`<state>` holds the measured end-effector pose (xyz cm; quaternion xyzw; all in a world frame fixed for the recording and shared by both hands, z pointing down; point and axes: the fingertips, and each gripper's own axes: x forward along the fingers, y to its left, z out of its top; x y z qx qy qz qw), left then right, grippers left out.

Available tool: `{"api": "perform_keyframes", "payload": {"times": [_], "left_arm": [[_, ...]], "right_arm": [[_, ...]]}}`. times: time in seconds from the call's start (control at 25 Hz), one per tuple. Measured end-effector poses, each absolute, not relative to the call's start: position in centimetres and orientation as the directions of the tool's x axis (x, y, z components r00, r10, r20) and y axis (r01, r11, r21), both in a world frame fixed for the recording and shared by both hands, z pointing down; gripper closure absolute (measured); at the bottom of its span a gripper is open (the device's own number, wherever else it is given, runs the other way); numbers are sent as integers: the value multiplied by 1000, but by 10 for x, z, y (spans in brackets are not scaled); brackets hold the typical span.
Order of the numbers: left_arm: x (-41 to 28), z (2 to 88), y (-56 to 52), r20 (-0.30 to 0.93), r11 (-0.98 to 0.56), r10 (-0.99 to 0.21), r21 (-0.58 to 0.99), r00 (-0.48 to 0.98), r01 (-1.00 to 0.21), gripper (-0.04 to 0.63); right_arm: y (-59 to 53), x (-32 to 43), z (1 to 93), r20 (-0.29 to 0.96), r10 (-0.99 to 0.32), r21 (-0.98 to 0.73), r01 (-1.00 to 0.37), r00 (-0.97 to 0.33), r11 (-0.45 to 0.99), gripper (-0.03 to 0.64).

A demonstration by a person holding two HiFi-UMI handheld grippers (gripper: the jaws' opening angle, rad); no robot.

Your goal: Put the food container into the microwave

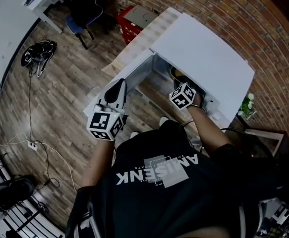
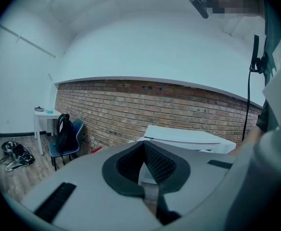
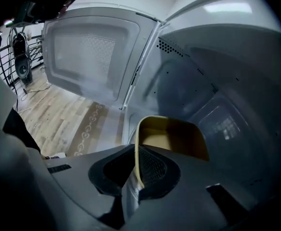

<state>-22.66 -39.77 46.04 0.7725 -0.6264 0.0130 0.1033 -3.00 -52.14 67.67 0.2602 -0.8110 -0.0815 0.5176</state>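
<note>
A white microwave stands with its door swung open to the left. My right gripper reaches into the cavity and is shut on the near rim of a tan, open food container, which sits low inside. In the head view only its marker cube and a bit of the container's rim show at the opening. My left gripper stays outside by the open door, jaws together and empty. In its own view the left gripper points level past the microwave's top.
A brick wall runs behind the microwave. A blue chair with a black bag, a red box and a white table stand to the left. Cables lie on the wood floor. A small plant is at the right.
</note>
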Motion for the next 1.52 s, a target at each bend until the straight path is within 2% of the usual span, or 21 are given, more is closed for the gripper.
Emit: {"api": "perform_keyframes", "payload": {"times": [0.72, 0.76, 0.88, 1.52], "left_arm": [[-222, 451, -408, 138, -224, -960, 149, 245, -963, 583], [-222, 450, -408, 138, -226, -959, 146, 246, -963, 583], [-221, 446, -404, 133, -231, -960, 121, 247, -965, 583], [-199, 425, -373, 65, -401, -910, 116, 410, -908, 583]], "right_arm": [[-535, -29, 677, 787, -539, 424, -372, -300, 826, 560], [-534, -28, 678, 787, -541, 428, -370, -295, 825, 552], [-530, -26, 676, 781, -551, 430, -387, -294, 816, 472], [-468, -27, 601, 666, -668, 440, -549, -331, 711, 469]]}}
